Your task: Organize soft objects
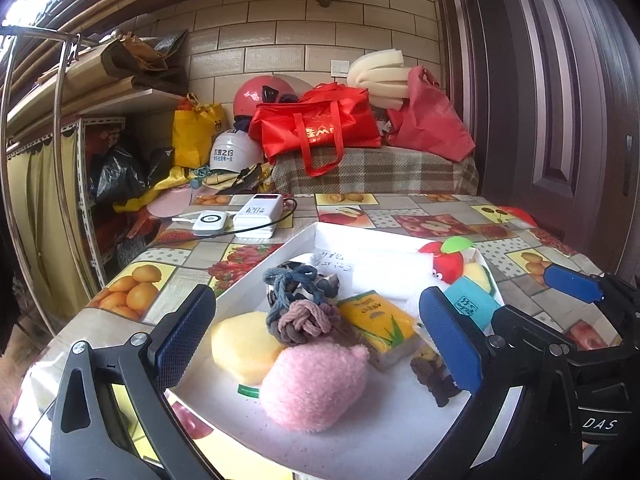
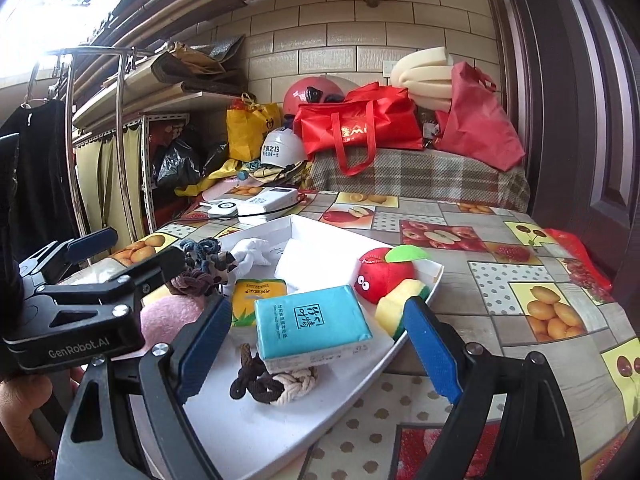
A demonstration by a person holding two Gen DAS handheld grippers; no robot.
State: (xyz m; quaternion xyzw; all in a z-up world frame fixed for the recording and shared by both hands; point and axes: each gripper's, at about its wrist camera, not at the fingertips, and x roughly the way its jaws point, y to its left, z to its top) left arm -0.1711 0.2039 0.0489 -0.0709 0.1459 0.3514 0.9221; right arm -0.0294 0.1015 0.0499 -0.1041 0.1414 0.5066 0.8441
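Note:
A white tray [image 1: 360, 432] on the table holds soft things: a pink plush [image 1: 316, 384], a yellow sponge [image 1: 244, 344], knotted hair ties [image 1: 300, 300], a yellow tissue pack [image 1: 384, 326], a teal tissue pack [image 2: 312, 326], a red apple plush [image 2: 384, 274], a yellow-green sponge [image 2: 400, 304] and a brown and white knotted rope [image 2: 272, 384]. My left gripper [image 1: 320, 344] is open and empty above the pink plush. My right gripper [image 2: 316, 348] is open and empty around the teal pack; it also shows in the left wrist view [image 1: 572, 284].
The table [image 2: 500, 264] has a fruit-pattern cloth. A white power bank [image 1: 258, 216] and a small white device [image 1: 210, 222] with cables lie behind the tray. Red bags [image 1: 316, 128], helmets [image 1: 256, 96] and foam are piled at the back. A dark door [image 1: 560, 100] stands right.

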